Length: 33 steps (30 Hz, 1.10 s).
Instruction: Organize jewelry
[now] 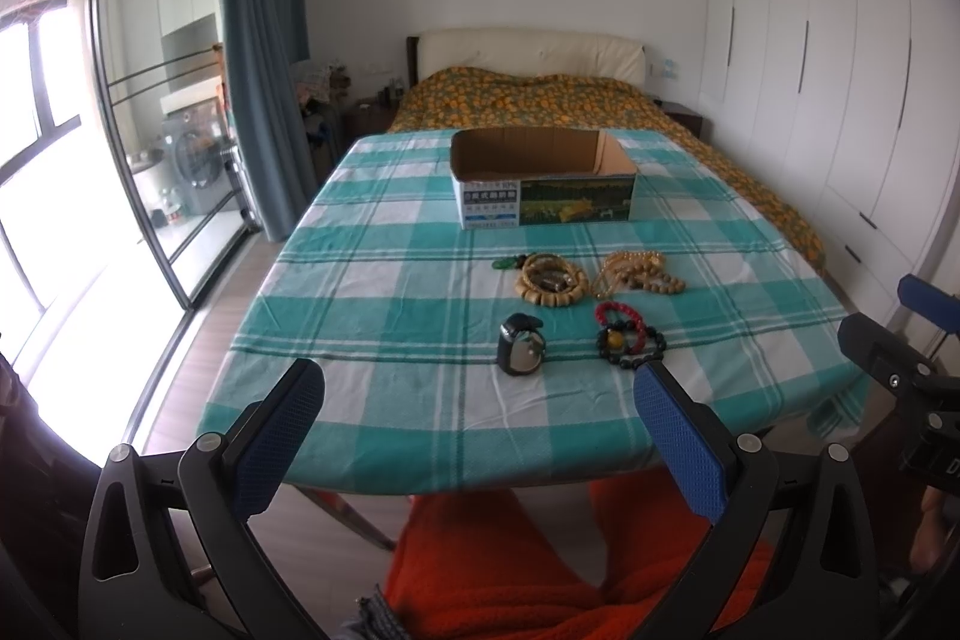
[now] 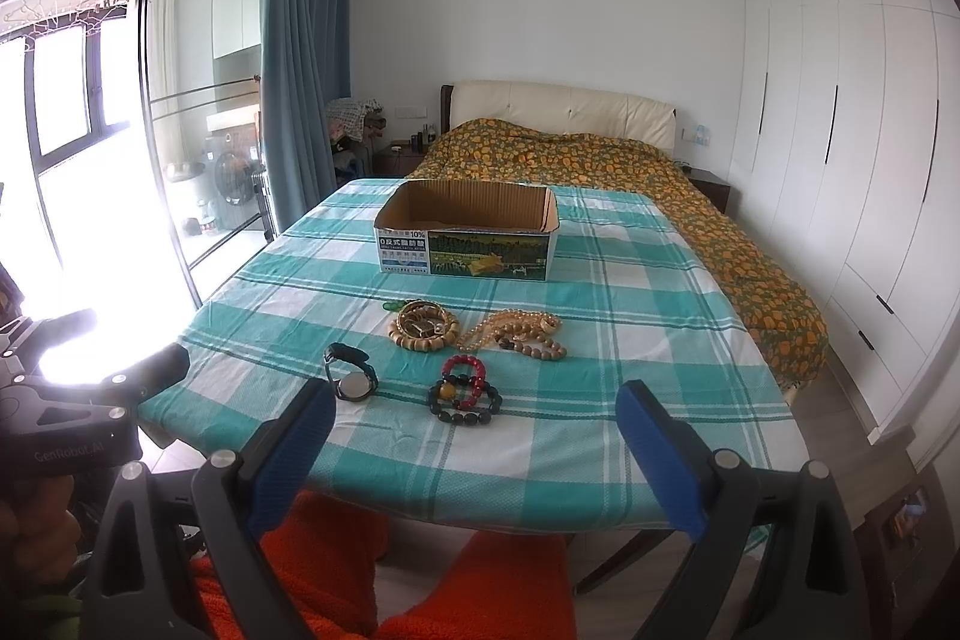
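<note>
Both tools wide apart, holding nothing: left tool [image 1: 480,400], right tool [image 2: 474,418]. On the table [image 1: 372,280]: watch [image 1: 521,345], beads [image 1: 629,336], wooden bracelets [image 1: 549,278], necklace [image 1: 636,274]. Box [image 1: 543,178] sits behind them, open.

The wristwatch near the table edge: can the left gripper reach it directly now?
Probably yes. The left gripper is open and the wristwatch lies just ahead on the checked cloth, with nothing between.

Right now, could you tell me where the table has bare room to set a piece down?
Bare cloth left of the watch and between the cardboard box and the wooden bracelets. Crowded where the red and black bracelets sit near the bead necklaces.
</note>
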Available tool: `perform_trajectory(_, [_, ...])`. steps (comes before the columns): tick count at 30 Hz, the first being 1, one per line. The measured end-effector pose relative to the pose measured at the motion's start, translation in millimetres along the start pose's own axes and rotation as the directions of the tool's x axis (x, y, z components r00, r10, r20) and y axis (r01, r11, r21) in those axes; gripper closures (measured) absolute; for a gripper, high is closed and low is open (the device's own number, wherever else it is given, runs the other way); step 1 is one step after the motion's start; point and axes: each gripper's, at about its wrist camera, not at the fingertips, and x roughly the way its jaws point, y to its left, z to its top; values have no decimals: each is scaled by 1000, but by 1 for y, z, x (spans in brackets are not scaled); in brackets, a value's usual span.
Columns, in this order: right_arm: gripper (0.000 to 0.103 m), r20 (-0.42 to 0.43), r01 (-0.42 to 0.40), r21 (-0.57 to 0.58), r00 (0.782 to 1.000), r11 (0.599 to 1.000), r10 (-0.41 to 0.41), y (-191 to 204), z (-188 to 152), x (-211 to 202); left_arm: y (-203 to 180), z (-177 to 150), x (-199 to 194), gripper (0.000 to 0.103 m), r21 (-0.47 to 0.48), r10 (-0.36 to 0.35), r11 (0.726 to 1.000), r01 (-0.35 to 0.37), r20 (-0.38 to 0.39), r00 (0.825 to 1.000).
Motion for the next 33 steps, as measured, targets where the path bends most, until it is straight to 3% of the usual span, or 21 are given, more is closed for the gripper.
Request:
perform_trajectory(12, [6,-5,1,4,1000,1000,-1,2,-4,-6,-2,-6,7,0,1,-9,1000,9,3,1000])
perform_trajectory(33, [6,-38,15,32,999,999,-13,-12,9,21,0,9,30,0,17,-10,1000,11,-24,1000])
